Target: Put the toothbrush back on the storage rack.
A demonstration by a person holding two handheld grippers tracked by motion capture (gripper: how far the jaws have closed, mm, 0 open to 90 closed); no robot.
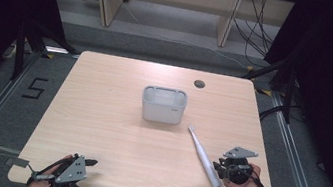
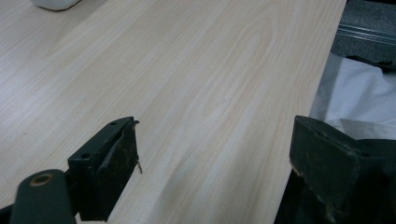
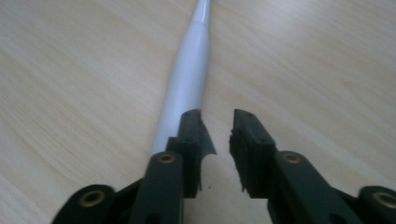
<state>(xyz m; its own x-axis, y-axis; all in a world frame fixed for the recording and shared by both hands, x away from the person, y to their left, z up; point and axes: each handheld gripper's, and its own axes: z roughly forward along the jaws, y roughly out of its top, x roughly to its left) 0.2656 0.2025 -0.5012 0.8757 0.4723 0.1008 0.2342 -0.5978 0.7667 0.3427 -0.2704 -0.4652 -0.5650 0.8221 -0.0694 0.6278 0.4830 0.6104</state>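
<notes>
Right gripper view: the right claw [image 3: 219, 128] stands slightly apart, gripping nothing; the white toothbrush [image 3: 187, 84] lies on the surface [image 3: 70, 70], just beside its left jaw, extending ahead.

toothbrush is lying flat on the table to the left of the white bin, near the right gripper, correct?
Not quite. The toothbrush lies flat on the table near the right gripper, but it is right of the white bin and nearer the person, not left of it. The high view shows this.
</notes>
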